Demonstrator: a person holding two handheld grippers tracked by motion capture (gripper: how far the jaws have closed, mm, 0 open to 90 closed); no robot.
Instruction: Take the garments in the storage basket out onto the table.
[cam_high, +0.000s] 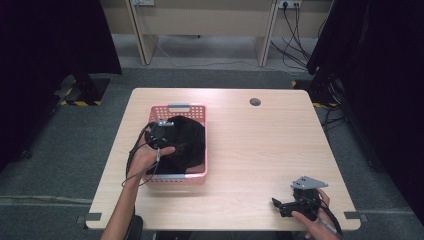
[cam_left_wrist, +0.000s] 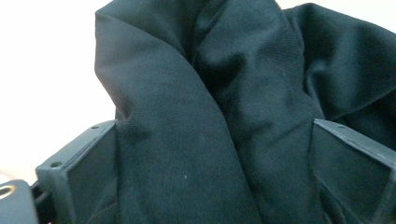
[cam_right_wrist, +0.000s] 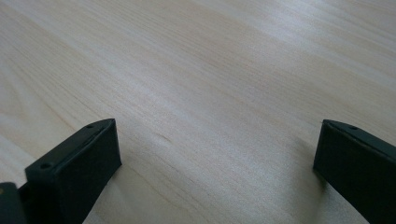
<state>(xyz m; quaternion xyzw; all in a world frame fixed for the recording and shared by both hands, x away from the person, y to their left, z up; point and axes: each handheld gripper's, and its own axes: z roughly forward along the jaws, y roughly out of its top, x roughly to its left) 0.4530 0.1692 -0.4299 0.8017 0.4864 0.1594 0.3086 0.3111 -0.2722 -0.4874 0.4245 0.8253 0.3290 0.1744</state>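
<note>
My left tongs stood wide over the crumpled black cloth in the pink plastic basket, left of centre, cloth bulging between unpressed jaws. Right tongs gaped empty at lower right on the bench. I judged a deep bite on one thick fold best.

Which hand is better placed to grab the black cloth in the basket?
Left. The left gripper is over the pink basket with the black cloth between its open fingers. The right gripper rests far off on the table, holding nothing.
</note>
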